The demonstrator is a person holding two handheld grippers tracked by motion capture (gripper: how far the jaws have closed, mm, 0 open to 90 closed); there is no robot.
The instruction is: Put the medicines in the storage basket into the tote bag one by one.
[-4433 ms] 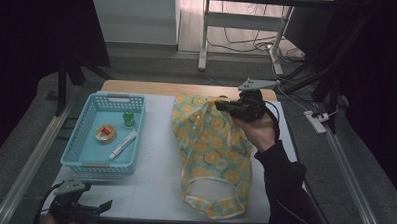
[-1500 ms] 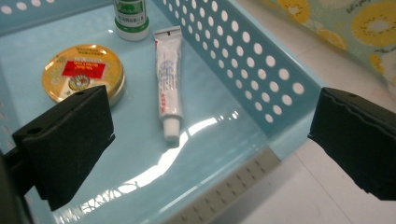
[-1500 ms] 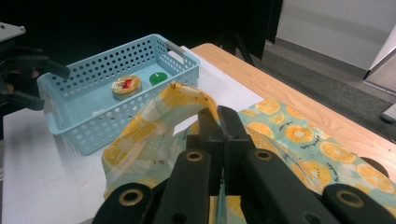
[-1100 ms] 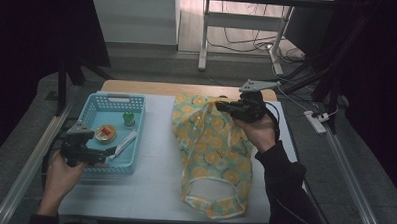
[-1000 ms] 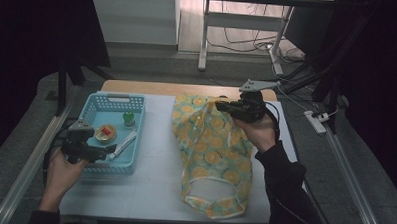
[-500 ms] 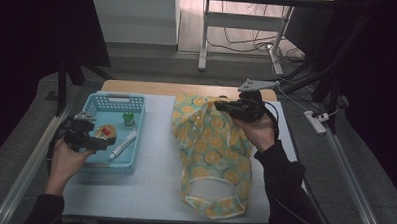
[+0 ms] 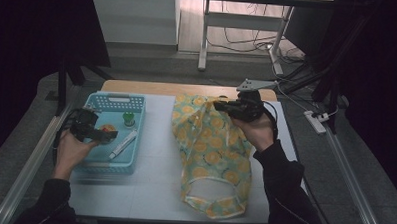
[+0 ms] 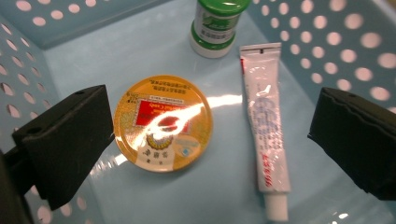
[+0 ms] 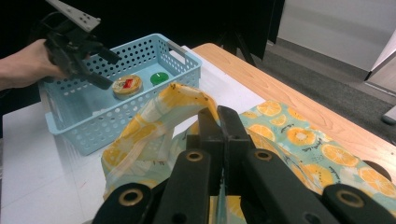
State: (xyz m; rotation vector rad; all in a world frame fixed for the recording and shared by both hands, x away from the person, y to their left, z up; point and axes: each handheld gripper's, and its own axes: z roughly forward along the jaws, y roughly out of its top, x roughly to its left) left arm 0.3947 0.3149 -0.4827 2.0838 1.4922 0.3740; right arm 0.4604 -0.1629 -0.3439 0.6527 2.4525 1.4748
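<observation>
Yellow-printed fabric of the bag (image 7: 212, 152) is lying across the table (image 7: 148, 190), and we are finding the right tongs (image 9: 217, 122) closed on its handle strap at the far end, holding the mouth lifted. The left tongs (image 8: 210, 135) are hanging spread wide inside the blue basket (image 7: 129, 162) at the table's left side, gripping nothing. Between their jaws we are seeing a round yellow tin (image 8: 163, 123) and a white tube (image 8: 265, 130), lying flat and apart from each other; a green-capped bottle (image 8: 216, 21) is standing beyond them. The tin is sitting just beside one jaw, the tube nearer the other.

We are judging the step in hand as the pick from the basket, for loading into the bag. The next move is calling for a choice between tin and tube, then centring the jaws on that item alone, lowering to the basket floor and closing. The right tongs are needing to keep the mouth open meanwhile.
</observation>
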